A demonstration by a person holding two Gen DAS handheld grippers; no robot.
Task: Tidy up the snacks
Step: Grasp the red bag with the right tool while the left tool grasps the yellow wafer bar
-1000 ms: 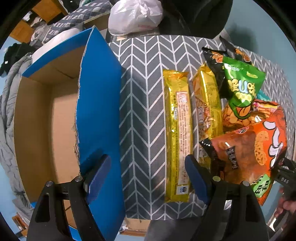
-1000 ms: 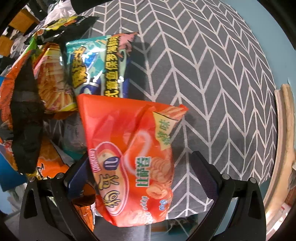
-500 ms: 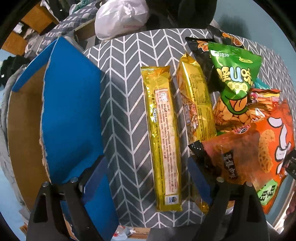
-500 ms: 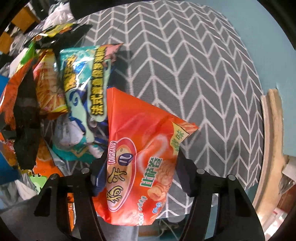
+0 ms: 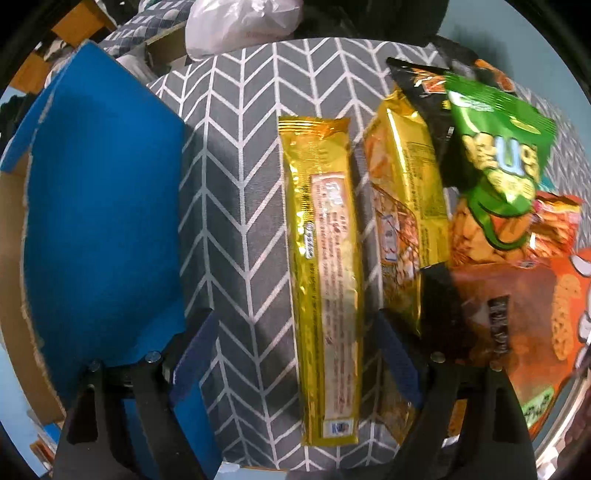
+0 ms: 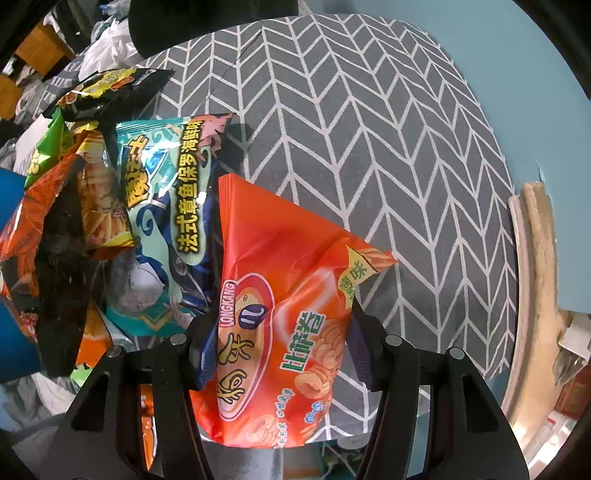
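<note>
My right gripper (image 6: 277,343) is shut on an orange-red snack bag (image 6: 280,295) and holds it up off the chevron cloth (image 6: 369,147). A teal snack bag (image 6: 166,206) and a pile of other bags lie to its left. My left gripper (image 5: 295,347) is open and straddles the near end of a long gold snack pack (image 5: 325,266) lying on the cloth. A second gold pack (image 5: 402,206), a green bag (image 5: 498,155) and an orange bag (image 5: 535,314) lie to its right.
A blue cardboard box (image 5: 99,221) with an open flap stands at the left of the left wrist view. A white plastic bag (image 5: 240,22) lies at the far table edge. A wooden rim (image 6: 532,277) runs along the right of the right wrist view.
My right gripper closed on the orange-red bag and lifted it. My left gripper shifted right from the box until the gold pack lay between its fingers.
</note>
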